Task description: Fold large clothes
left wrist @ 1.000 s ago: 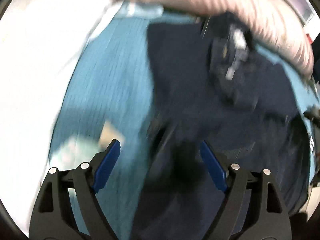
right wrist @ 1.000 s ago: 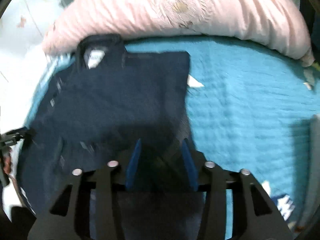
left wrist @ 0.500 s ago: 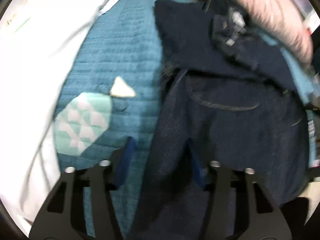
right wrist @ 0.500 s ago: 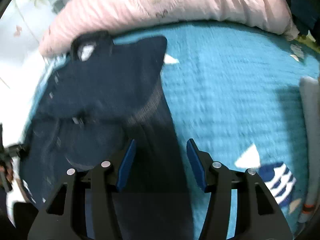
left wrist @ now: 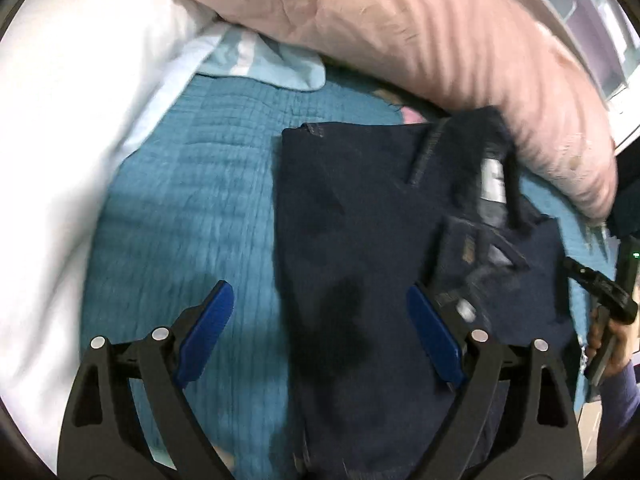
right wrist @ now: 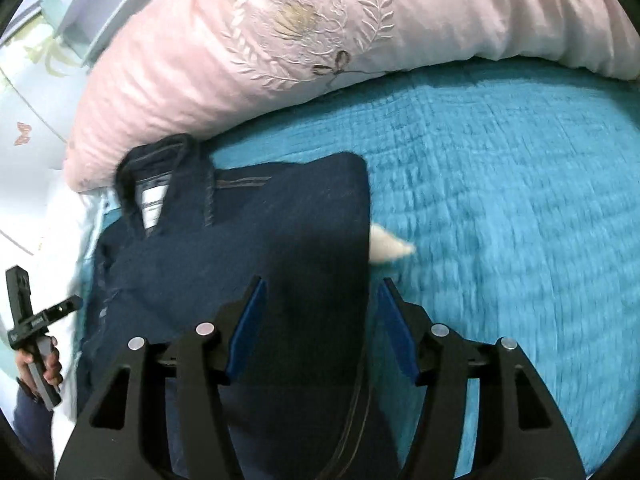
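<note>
Dark navy jeans [left wrist: 360, 216] lie folded on a teal quilted bedspread [left wrist: 192, 208], with the waistband and a white label at the far end. They also show in the right wrist view [right wrist: 280, 232]. My left gripper [left wrist: 320, 328] is open, its blue pads on either side of the jeans' near part. My right gripper [right wrist: 320, 320] is open over the jeans' right edge, with dark cloth between its pads. The right gripper's handle and the hand holding it show at the right edge of the left wrist view [left wrist: 600, 300].
A large pink embroidered pillow [right wrist: 320, 40] lies along the far side of the bed, against the jeans' waistband. White bedding [left wrist: 60, 160] and a light blue cloth [left wrist: 264, 64] lie to the left. A small white patch [right wrist: 386, 246] shows on the bedspread [right wrist: 500, 200].
Both grippers have pulled back from the jeans. The left gripper's jaws have opened wider. The jeans now lie folded over and flatter.
</note>
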The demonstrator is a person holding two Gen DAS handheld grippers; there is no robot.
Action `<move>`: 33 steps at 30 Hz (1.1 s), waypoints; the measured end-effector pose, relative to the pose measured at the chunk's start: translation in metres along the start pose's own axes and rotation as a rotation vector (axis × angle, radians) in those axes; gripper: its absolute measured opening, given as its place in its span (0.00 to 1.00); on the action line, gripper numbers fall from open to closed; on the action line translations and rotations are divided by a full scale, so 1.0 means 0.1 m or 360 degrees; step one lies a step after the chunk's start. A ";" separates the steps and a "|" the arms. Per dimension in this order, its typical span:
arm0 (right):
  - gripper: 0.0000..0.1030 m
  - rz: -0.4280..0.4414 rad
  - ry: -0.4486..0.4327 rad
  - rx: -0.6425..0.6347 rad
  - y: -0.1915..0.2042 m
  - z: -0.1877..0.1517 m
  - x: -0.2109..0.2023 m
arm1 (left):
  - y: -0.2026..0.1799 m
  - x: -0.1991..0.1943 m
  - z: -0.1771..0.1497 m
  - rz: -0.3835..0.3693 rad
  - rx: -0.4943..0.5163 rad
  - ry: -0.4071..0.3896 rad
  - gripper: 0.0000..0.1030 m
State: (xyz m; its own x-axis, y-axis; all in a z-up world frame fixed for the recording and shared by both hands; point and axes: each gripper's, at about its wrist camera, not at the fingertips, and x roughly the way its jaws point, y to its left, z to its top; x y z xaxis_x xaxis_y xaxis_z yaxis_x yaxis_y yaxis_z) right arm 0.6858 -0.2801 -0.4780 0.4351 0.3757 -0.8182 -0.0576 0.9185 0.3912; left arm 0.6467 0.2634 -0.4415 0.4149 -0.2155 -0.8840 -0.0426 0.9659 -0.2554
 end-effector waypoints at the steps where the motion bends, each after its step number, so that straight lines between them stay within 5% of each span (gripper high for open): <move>1: 0.54 0.0005 0.0014 0.0001 -0.01 0.02 0.05 | 0.01 0.11 0.06 0.0031 -0.0016 0.0028 0.86; 10: 0.63 0.0170 0.0045 0.0012 -0.07 0.19 0.20 | -0.02 0.41 0.45 0.0111 0.0015 -0.0017 0.86; 17: 0.64 0.0175 0.0051 -0.0017 -0.07 0.29 0.31 | -0.16 0.45 0.58 0.0135 0.0118 -0.0016 0.62; 20: 0.64 0.0129 0.0031 -0.0071 0.00 0.30 0.36 | -0.19 0.53 0.60 0.0153 0.0157 0.0014 0.62; 21: 0.61 0.0097 0.0020 -0.0105 0.04 0.31 0.36 | -0.22 0.53 0.59 0.0170 0.0187 0.0010 0.60; 23: 0.36 0.0046 -0.0002 -0.0158 0.08 0.30 0.33 | -0.27 0.53 0.60 0.0173 0.0212 -0.0024 0.49; 26: 0.11 0.0070 -0.0062 -0.0184 0.09 0.29 0.18 | -0.23 0.41 0.59 0.0022 0.0159 -0.0049 0.15; 29: 0.09 -0.0031 -0.0132 -0.0327 0.28 0.26 0.01 | -0.25 0.31 0.60 -0.0017 0.0137 -0.0066 0.14; 33: 0.08 0.0020 -0.0239 -0.0391 0.44 0.24 -0.32 | -0.36 0.02 0.57 -0.0061 0.0204 -0.0173 0.14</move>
State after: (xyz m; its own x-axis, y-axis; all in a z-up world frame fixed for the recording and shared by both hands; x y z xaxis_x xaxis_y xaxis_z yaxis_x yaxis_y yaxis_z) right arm 0.6904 -0.2551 -0.4247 0.5599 0.3820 -0.7353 -0.2721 0.9230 0.2723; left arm 0.7011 0.2365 -0.4115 0.5100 -0.2422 -0.8254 0.0884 0.9692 -0.2298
